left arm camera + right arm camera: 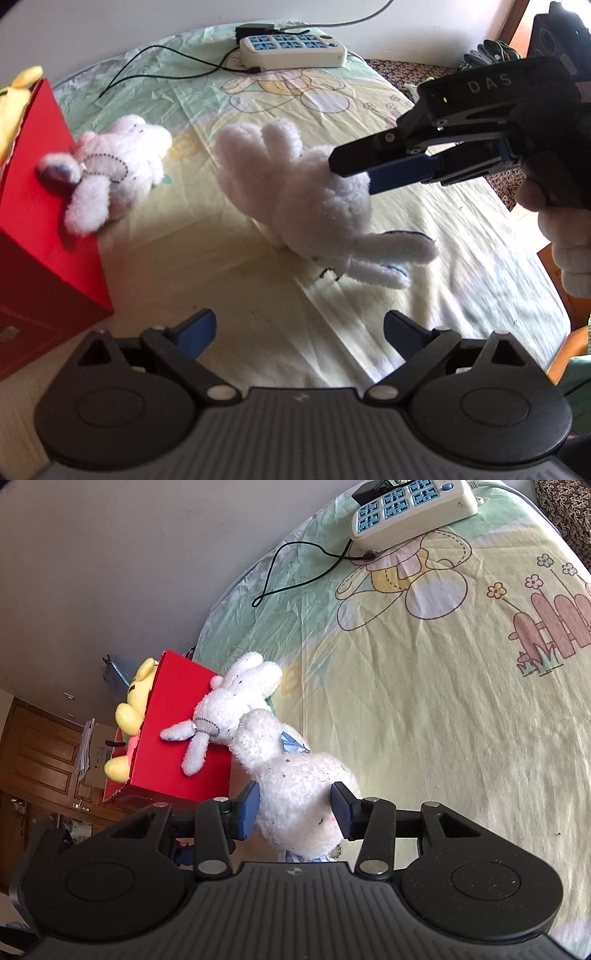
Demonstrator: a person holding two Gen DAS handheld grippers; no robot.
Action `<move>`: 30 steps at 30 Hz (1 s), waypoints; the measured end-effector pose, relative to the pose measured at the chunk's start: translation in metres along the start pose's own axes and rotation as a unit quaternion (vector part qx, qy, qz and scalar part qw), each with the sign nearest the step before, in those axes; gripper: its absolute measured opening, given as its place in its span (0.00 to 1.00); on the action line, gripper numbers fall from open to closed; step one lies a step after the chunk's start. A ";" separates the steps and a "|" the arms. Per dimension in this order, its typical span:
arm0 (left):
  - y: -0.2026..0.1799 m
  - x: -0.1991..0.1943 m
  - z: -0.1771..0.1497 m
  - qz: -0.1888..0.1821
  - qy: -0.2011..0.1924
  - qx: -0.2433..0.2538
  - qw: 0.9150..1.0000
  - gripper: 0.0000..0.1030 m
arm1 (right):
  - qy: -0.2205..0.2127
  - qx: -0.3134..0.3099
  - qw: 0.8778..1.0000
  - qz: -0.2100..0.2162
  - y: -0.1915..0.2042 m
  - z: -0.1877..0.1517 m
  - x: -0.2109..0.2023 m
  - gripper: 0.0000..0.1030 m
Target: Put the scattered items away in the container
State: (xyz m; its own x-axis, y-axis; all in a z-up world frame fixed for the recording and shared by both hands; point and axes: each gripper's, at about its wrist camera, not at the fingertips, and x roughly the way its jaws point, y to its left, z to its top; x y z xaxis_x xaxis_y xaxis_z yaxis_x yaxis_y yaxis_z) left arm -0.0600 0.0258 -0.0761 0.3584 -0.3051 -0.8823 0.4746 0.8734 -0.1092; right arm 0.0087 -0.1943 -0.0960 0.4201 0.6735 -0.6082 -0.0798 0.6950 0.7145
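Note:
A white plush rabbit (314,199) (299,794) lies tilted over the cartoon-print sheet (240,280), its ears trailing to the lower right. My right gripper (352,175) (297,808) is shut on its head, a pad pressing into the fur on each side. A smaller white plush (122,166) (236,698) leans against the side of the red box (37,240) (177,716), which holds a yellow plush (18,96) (129,709). My left gripper (299,328) stands open and empty, below the rabbit in its view.
A white power strip (291,50) (410,509) with a black cable (147,74) (295,576) lies at the far end of the sheet. A hand (565,240) holds the right gripper at the right edge. A wall runs behind the box.

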 end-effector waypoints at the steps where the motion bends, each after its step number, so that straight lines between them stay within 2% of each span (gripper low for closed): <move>1: 0.003 -0.002 -0.001 0.001 0.000 -0.005 1.000 0.94 | -0.003 -0.010 1.000 -0.005 0.004 -0.003 0.001 0.45; 4: 0.011 -0.010 0.000 0.008 -0.007 -0.021 1.000 0.94 | -0.006 -0.053 0.998 -0.014 0.021 -0.007 0.006 0.45; 9: 0.018 -0.026 0.000 0.005 -0.023 -0.032 0.999 0.94 | 0.020 -0.099 0.995 0.014 0.045 -0.012 0.019 0.45; 13: 0.021 -0.028 -0.003 0.009 -0.021 -0.034 0.999 0.94 | 0.053 -0.092 0.994 0.022 0.045 -0.015 0.031 0.45; 17: 0.026 -0.030 -0.001 0.022 -0.027 -0.028 0.999 0.94 | 0.050 -0.084 0.995 0.009 0.042 -0.015 0.029 0.45; 22: 0.035 -0.045 0.027 -0.008 -0.073 -0.005 0.997 0.94 | 0.070 -0.051 0.996 0.001 0.024 -0.020 0.022 0.45; 26: 0.044 -0.045 0.049 -0.035 -0.092 -0.009 0.995 0.94 | 0.094 -0.076 0.992 -0.038 0.016 -0.036 0.015 0.43; 30: 0.048 -0.032 0.071 -0.052 -0.093 -0.029 0.994 0.94 | 0.118 -0.079 0.990 -0.021 0.015 -0.053 0.009 0.42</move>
State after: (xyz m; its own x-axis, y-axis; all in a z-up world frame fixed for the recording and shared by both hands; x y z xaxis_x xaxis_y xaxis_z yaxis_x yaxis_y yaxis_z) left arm 0.0086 0.0508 -0.0205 0.4550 -0.4561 -0.7648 0.4716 0.8520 -0.2275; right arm -0.0361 -0.1640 -0.1089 0.2038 0.6699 -0.7139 -0.2148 0.7421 0.6350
